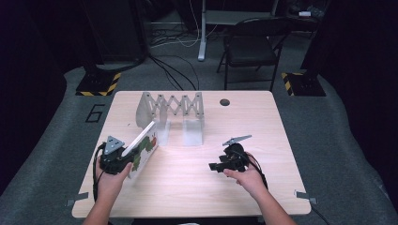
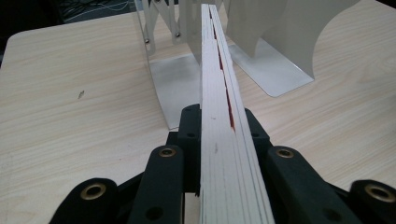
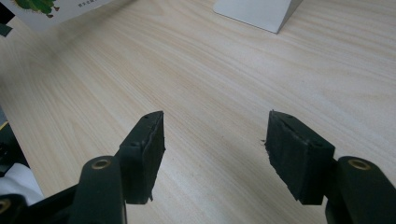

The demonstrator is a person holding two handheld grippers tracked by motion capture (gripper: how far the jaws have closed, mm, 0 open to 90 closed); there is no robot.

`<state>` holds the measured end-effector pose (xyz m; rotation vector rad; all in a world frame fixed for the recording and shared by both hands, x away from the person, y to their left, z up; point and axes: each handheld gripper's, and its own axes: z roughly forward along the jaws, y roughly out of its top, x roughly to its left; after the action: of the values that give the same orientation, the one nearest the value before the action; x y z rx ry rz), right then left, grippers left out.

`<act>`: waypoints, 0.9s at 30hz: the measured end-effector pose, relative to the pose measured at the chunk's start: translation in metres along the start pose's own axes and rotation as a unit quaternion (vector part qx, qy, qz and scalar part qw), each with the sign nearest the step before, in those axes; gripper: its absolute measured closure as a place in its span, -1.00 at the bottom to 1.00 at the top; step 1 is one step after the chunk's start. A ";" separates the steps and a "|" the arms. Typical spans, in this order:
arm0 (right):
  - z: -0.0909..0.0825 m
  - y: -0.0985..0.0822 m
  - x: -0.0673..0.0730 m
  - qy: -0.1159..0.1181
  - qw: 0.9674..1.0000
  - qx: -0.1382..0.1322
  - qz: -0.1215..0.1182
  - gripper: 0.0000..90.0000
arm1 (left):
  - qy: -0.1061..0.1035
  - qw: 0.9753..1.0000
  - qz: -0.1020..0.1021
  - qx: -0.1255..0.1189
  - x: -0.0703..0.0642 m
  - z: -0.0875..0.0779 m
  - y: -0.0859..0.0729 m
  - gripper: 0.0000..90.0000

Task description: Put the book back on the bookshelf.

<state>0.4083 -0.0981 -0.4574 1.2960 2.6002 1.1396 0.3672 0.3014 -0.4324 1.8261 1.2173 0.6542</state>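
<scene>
High view: the left gripper clamped a picture book just short of the folding rack (shelving not yet done). Left gripper view: book aimed between rack plates; right gripper view: right gripper open, empty.

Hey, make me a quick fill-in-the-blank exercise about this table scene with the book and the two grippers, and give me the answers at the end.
1. The left gripper is shut on a ____, clamping it by its edge.
2. The right gripper has its fingers apart, with only bare ____ between them.
3. The white metal book rack stands at the table's ____ side from the person.
4. The book points toward the ____.

Missing words: book; table; far; rack
</scene>
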 end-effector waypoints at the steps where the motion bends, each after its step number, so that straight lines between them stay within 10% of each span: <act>1: 0.000 0.000 0.000 0.000 1.000 0.000 0.002 -0.17 | 0.001 1.000 -0.001 0.000 0.000 0.000 0.000 0.68; 27: -0.009 0.000 -0.007 -0.001 1.000 -0.016 0.014 -0.17 | 0.037 0.999 -0.010 -0.007 -0.005 0.027 0.023 0.68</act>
<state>0.4105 -0.1084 -0.4528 1.3298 2.5591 1.1787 0.3975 0.2834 -0.4265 1.7883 1.2751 0.7232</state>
